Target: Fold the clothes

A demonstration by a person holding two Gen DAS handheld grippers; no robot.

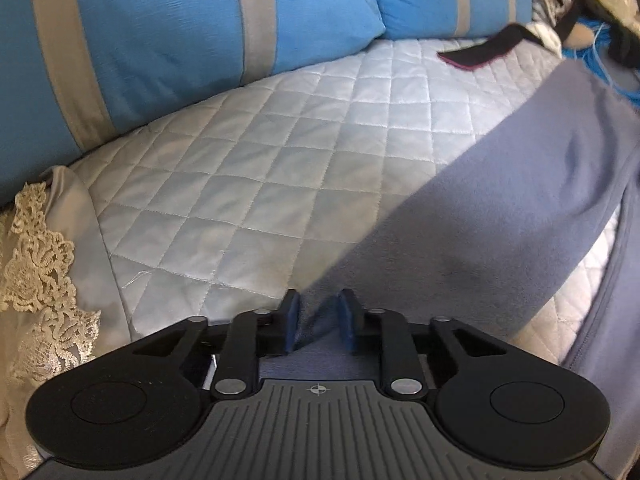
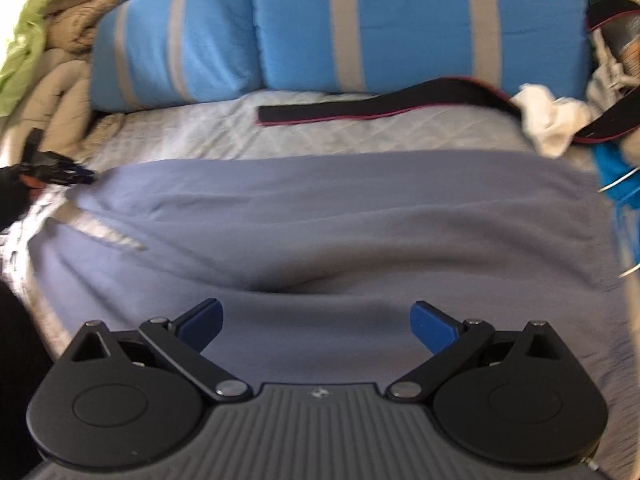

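A grey-blue fleece garment (image 2: 320,220) lies spread across the quilted bed (image 2: 360,132). In the left wrist view my left gripper (image 1: 319,318) is shut on a corner of this garment (image 1: 500,208), which stretches up to the right, lifted off the quilt (image 1: 260,168). My right gripper (image 2: 316,324) is open, its blue pads (image 2: 430,324) wide apart just above the near part of the garment, holding nothing. The left gripper (image 2: 60,174) shows at the far left of the right wrist view, at the garment's corner.
Blue pillows with grey stripes (image 1: 160,40) (image 2: 400,24) line the far side. A black strap with red edge (image 2: 380,110) (image 1: 476,54) lies behind the garment. A white cloth (image 2: 548,116) sits at the right. Beige lace fabric (image 1: 40,248) is at the left; piled clothes (image 2: 44,40).
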